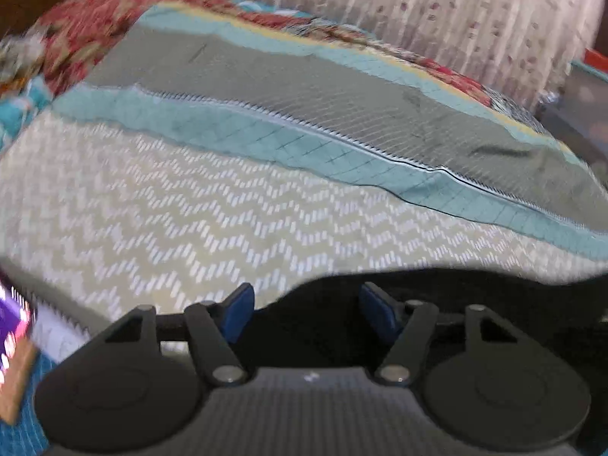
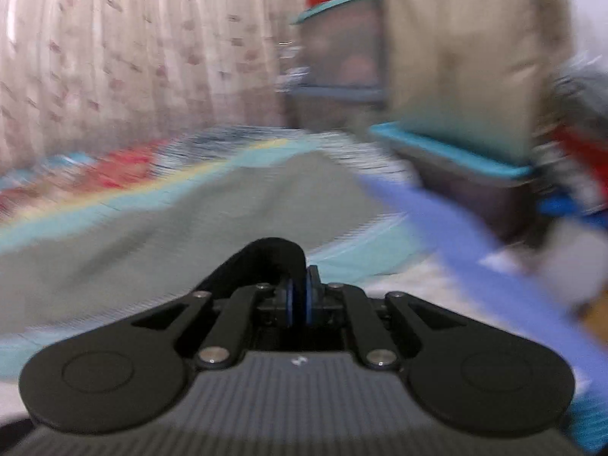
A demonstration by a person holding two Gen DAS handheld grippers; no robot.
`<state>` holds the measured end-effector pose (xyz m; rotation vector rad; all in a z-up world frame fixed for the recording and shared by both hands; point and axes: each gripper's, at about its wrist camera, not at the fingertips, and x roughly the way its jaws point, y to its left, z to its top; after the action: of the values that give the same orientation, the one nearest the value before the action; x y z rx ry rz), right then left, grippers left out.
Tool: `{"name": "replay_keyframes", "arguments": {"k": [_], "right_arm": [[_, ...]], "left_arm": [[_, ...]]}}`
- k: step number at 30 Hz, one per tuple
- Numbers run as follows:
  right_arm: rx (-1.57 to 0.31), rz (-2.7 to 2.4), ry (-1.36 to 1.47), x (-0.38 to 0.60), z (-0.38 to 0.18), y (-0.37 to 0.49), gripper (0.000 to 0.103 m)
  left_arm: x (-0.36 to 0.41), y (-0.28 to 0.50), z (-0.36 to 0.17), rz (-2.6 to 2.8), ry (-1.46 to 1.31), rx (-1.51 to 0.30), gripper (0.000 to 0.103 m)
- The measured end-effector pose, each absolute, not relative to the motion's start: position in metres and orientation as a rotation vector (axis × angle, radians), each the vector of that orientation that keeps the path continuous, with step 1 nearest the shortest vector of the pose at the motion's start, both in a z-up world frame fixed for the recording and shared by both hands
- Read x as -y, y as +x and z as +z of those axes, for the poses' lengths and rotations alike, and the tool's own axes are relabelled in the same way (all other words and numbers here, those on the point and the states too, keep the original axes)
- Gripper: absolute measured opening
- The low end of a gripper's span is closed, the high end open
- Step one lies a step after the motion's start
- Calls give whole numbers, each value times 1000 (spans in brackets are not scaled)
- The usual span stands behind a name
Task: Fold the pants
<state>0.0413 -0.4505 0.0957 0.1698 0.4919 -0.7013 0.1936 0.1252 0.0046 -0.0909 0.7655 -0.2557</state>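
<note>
1. The right gripper is pinched tight on a fold of black fabric, which loops up and over its blue pads; this dark cloth looks to be the black pants.
2. The left gripper stands wide, blue pads well apart, with nothing between them; the same black cloth lies spread directly under and just ahead of it, filling the gap between the fingers.
3. So the pants lie at the near edge of the bed, touching the right tool and right beneath the left one. How their long axis runs cannot be told: only a dark mass with a curved far edge shows, no leg or waistband.
4. Judged from this, the left tool is placed to take a second hold. It needs only to drop and close on the cloth below it, while the right already carries one edge.
5. Beyond the pants comes the chevron-patterned quilt, then a teal band, then a grey sheet stretching across the bed.
6. Farthest out hang flowered curtains, with teal-lidded storage bins to the right, heavily blurred.
</note>
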Motion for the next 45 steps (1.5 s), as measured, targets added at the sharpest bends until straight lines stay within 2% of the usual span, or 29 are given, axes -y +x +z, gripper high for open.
{"name": "replay_keyframes", "arguments": {"k": [1,2,6,8,10,12,13,19,21,25,26,27,28,29,35,37,38,39,41,45], "right_arm": [[-554,-741,164,461,84,30,32],[-589,-768,177,466,78,24,50],[-551,-768,367,483,62,-34,51],[-524,-778,463,487,56,-52,51],[-496,-787,532,484,56,-60,51],[-480,-790,569,477,56,-52,51],[-480,-802,579,480,56,-51,51],[-478,-808,608,498,55,-20,51],[-554,-800,607,510,46,4,57],[-689,-867,641,528,8,38,56],[-697,-879,632,529,1,42,49],[-696,-881,598,529,-3,45,25],[-694,-857,577,529,-3,47,10],[-664,-834,585,529,2,43,8],[-321,-669,655,514,64,-54,8],[-337,-684,668,512,59,-97,9],[-389,-722,667,514,50,-112,15],[-475,-796,661,518,36,-127,27],[-572,-943,672,530,19,-152,36],[-464,-975,727,538,31,-179,36]], "left_arm": [[-121,195,6,-259,-67,-761,64],[-118,197,7,-264,-47,-764,64],[-110,204,5,-303,9,-800,68],[-106,204,2,-312,47,-802,67],[-101,202,-1,-330,92,-798,53],[-97,201,-5,-354,127,-799,11],[-95,202,-6,-356,129,-805,8],[-97,198,12,-336,93,-747,7],[-96,199,16,-332,89,-748,7],[-91,201,16,-318,109,-760,7],[-90,201,15,-315,113,-764,7],[-89,201,15,-311,117,-768,7],[-88,201,17,-309,122,-767,7],[-88,200,19,-309,125,-764,7],[-91,196,28,-306,93,-744,7],[-90,194,25,-315,91,-750,7],[-89,193,23,-317,97,-756,7],[-87,192,21,-319,104,-761,7],[-85,190,20,-326,111,-768,7],[-83,187,26,-333,123,-753,7]]}}
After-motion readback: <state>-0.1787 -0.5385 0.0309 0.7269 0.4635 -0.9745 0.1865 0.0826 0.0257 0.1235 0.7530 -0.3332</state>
